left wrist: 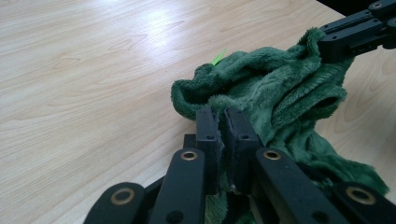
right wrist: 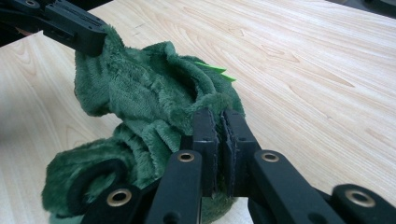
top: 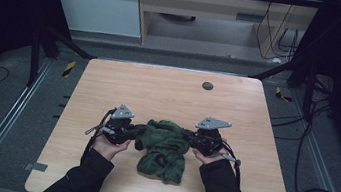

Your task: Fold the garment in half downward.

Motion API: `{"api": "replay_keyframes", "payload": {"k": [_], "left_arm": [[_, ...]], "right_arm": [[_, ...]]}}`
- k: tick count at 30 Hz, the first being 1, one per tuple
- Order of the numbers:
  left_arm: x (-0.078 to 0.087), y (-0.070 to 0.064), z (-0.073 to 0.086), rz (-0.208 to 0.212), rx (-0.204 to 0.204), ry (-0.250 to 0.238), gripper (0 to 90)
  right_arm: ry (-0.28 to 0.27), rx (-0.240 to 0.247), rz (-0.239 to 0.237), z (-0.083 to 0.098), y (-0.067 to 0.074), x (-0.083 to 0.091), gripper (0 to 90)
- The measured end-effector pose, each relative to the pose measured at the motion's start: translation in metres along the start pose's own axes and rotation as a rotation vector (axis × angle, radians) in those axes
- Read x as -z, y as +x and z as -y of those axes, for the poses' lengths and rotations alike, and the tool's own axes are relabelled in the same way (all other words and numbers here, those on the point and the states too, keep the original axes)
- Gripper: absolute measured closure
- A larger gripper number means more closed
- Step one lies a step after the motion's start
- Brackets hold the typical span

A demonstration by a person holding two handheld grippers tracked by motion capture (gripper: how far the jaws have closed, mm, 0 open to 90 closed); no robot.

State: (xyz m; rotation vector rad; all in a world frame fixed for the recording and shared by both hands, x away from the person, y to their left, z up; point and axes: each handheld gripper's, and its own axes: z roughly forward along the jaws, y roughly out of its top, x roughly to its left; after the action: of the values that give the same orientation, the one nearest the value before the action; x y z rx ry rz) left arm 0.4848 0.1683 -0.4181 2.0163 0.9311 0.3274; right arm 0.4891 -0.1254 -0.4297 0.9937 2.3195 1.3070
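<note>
Forearms, high view: two dark sleeves enter over the table's (top: 110, 82) near edge; each hand holds a gripper.
Left gripper (top: 139, 131), high view: jaws nearly closed, pinching the green plush cloth's (top: 165, 151) left side.
Right gripper (top: 188, 137), high view: jaws nearly closed, pinching the cloth's right side.
Cloth position, high view: bunched between both grippers, middle of the table's near half, lower part resting on the wood.
Left gripper (left wrist: 223, 122), left gripper view: pads meet on a rolled edge of the cloth (left wrist: 280, 93); a bright green tag (left wrist: 217, 58) sticks up behind.
Right gripper (right wrist: 219, 122), right gripper view: pads clamp a thick fold of the cloth (right wrist: 140, 98).
Handling, judged: soft, light, limp; sags between holds, compresses under the pads, unlikely to slip.
Hold points, judged: hems or corners, well apart.
Containers: none.
</note>
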Motion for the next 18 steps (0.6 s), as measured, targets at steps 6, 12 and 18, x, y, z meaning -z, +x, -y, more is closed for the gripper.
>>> {"api": "replay_keyframes", "payload": {"k": [6, 12, 18], "left_arm": [[0.004, -0.008, 0.003, 0.009, -0.013, 0.004, 85.2], [0.010, -0.013, 0.008, 0.019, -0.021, 0.007, 85.2], [0.015, -0.018, 0.011, 0.026, -0.022, 0.011, 85.2]], "right_arm": [[0.006, 0.018, 0.004, 0.005, 0.006, 0.003, 85.0], [-0.006, 0.024, -0.009, 0.007, 0.012, 0.009, 84.8], [0.001, 0.031, -0.019, 0.011, 0.018, 0.012, 84.6]]}}
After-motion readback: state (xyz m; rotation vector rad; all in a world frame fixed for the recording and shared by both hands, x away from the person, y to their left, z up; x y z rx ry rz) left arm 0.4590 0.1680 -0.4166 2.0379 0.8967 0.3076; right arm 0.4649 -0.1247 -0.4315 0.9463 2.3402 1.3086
